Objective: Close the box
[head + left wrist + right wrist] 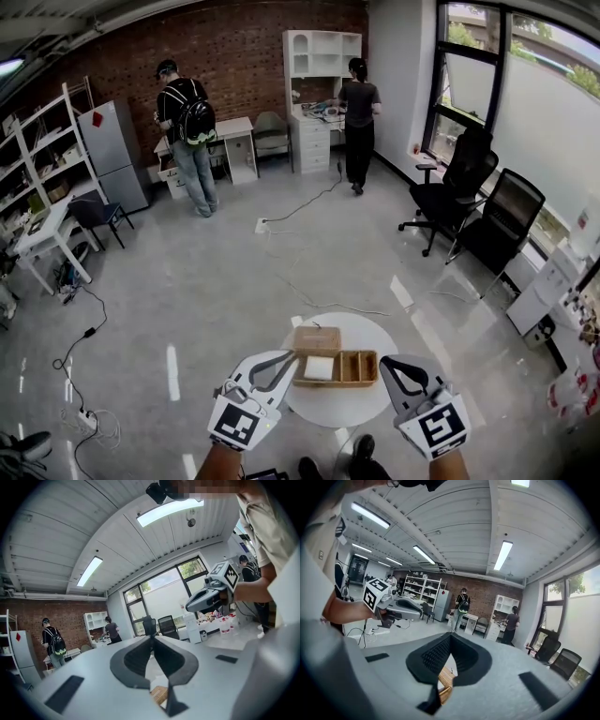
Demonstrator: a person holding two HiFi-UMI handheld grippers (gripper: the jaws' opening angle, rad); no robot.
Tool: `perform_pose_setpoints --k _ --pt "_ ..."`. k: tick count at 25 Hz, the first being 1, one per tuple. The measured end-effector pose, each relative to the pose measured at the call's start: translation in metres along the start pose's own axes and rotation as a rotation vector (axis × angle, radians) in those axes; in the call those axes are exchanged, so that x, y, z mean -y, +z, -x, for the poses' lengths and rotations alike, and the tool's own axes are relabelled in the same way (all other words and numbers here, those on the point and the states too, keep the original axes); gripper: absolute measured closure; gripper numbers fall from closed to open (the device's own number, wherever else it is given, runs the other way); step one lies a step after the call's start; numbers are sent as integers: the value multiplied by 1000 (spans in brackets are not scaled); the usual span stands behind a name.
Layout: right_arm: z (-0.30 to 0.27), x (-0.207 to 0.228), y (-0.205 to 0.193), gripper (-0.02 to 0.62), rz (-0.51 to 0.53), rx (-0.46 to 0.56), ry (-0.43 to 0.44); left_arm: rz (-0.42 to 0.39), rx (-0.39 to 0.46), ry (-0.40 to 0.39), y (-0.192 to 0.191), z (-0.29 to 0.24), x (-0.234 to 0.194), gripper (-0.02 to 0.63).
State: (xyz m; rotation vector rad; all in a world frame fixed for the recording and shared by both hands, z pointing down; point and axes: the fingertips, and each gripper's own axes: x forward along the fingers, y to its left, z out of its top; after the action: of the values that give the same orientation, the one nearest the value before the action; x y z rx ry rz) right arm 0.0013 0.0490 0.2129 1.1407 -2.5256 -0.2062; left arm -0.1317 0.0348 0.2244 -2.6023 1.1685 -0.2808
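The wooden box (349, 368) stands open on the round white bench (370, 330), its lid (317, 338) lying at the far side (a white piece (319, 368) fills one compartment). The left hand-held gripper (287, 357) and the right hand-held gripper (387, 362) hover just beside its two ends, each with jaws pressed together on nothing.

On the round table (323, 410), in its far half: the box (349, 368), with its lid (317, 338) lying open behind it, toward the far edge. Beside the box's left end, at the table's left edge: the left gripper (287, 357). Beside its right end, at the right edge: the right gripper (387, 362).
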Motion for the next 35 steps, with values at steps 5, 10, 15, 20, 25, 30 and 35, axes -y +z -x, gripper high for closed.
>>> perform_pose_setpoints --k 5,10,15,20,25,30,35 --pt "-25 16 -14 603 -25 -10 16 23 -46 16 -25 -13 -15 581" --pt "-51 28 -30 603 -31 -26 49 59 -86 50 -56 -27 -33 581" --pt "-76 42 -52 603 -44 -41 73 80 -117 67 -95 -46 -41 581" --pt "-102 61 -72 603 -66 -54 90 106 -163 72 -120 -71 -50 581" --pt "-129 76 -97 603 -87 -72 113 147 -226 75 -164 -91 -57 581" --pt "-154 84 -121 603 -101 -91 137 196 -273 79 -197 -107 -63 581" --pt "-175 92 -148 603 -122 -112 155 252 -329 85 -239 -123 -65 581"
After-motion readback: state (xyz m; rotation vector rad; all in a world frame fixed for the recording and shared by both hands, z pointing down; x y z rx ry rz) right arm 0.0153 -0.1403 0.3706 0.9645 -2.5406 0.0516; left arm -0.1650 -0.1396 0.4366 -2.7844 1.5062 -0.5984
